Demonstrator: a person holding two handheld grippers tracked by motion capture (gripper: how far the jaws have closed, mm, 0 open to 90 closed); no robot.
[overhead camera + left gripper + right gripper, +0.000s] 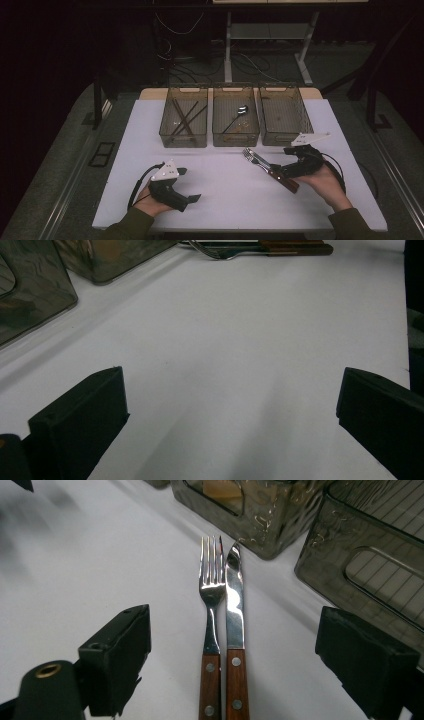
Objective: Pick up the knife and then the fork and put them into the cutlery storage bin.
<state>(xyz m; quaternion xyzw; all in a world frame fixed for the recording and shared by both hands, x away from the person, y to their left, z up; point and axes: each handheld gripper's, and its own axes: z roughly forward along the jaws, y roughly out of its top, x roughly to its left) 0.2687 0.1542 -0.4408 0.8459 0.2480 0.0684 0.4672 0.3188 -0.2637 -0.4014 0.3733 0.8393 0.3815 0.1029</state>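
On the white tabletop (220,185), a fork (211,587) and a knife (234,600) with wooden handles lie side by side, touching or nearly so, just in front of the bins. Right gripper (232,660) sits over their handles, fingers (117,655) spread wide on either side, pads clear of both pieces. Left gripper (230,410) rests near the tabletop's front left, well apart from the cutlery, fingers (80,415) wide open over bare surface. Three smoky translucent bins stand in a row at the back: left bin (168,131) holds chopsticks (186,118), middle bin (216,134) a spoon (239,112), right bin (270,136) nothing I can make out.
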